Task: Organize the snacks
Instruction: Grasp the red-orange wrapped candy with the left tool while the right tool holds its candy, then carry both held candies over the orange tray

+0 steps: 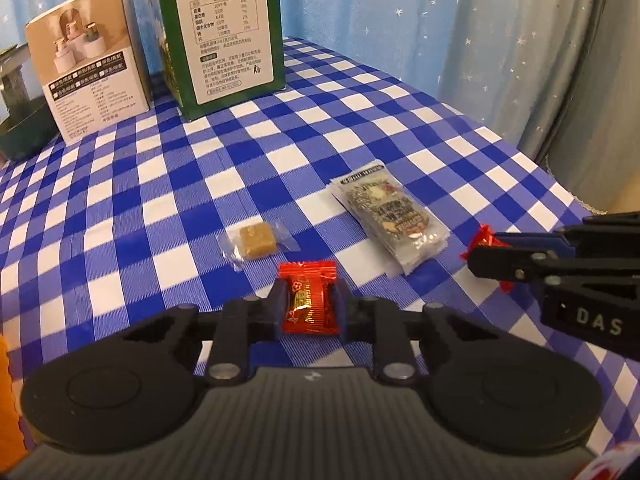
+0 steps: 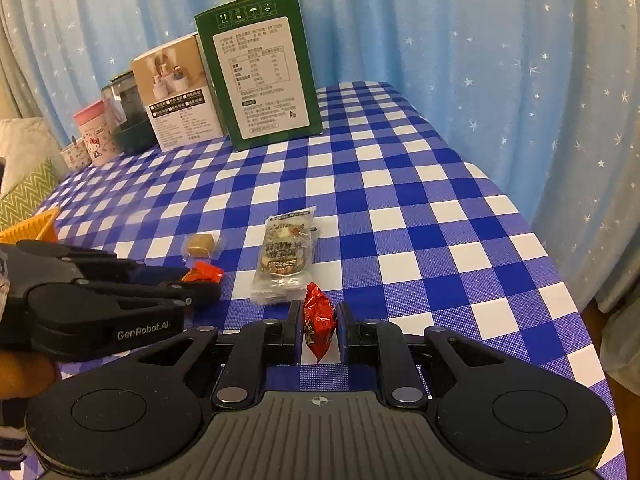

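The left claw (image 1: 307, 304) is clamping a red candy (image 1: 306, 298) flat between its pads, low over the checkered bench (image 1: 120, 208). The right claw (image 2: 319, 322) is gripping another red candy (image 2: 318, 320) edge-on. Just beyond the left claw are lying a brown cube sweet (image 1: 256, 242) and a stack of clear packets (image 1: 394, 220); far behind, a green carton (image 1: 224, 32) is standing upright.

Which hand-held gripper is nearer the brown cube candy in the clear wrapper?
Left. The left hand-held gripper, shut on a red candy, sits just in front of the brown cube candy. The right hand-held gripper is farther off, past the grey snack packet.
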Available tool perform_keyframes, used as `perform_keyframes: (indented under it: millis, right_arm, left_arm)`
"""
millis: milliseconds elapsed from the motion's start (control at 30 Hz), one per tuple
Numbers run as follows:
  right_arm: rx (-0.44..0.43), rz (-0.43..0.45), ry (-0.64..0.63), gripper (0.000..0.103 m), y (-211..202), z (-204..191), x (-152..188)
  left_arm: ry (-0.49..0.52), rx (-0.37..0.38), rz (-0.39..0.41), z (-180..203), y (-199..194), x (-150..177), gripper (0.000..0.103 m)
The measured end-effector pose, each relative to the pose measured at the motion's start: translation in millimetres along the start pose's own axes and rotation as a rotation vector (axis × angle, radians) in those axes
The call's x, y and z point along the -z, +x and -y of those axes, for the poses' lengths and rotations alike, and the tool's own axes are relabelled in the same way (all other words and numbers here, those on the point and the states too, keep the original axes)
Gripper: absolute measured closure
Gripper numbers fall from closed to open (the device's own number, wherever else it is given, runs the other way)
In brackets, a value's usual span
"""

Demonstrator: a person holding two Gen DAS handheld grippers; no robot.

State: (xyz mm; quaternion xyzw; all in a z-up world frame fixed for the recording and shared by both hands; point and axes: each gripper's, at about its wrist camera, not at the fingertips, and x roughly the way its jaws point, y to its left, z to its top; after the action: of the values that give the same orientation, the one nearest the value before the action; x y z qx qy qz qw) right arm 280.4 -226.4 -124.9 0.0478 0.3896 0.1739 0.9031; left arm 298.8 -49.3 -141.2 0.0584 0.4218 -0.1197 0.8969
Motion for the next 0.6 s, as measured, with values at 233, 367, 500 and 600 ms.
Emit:
perform_keyframes:
  millis: [233,367,500,600]
  right_arm:
    - [0.004,0.026,0.002,0.086,-10.2,-3.8,-1.9]
    - [-0.003,0.034,-0.012,0.086,-23.0,-14.5,1.5]
    - [-0.011,0.026,-0.003,0.086,-41.3,-27.3,12.6]
    - [-0.018,0.016,-0.010,0.086,-55.8,-39.1,22.7]
  left_arm:
    - [-0.098,-0.015,0.010,2.4,-31.9,16.0,0.083]
    - [-0.149,-0.021,0.026,5.1,-60.1,26.9,0.083]
    - [-0.194,-0.026,0.038,3.3,-91.2,41.7,0.083]
    - [-0.226,-0.037,0.051,1.3,-115.2,53.0,0.083]
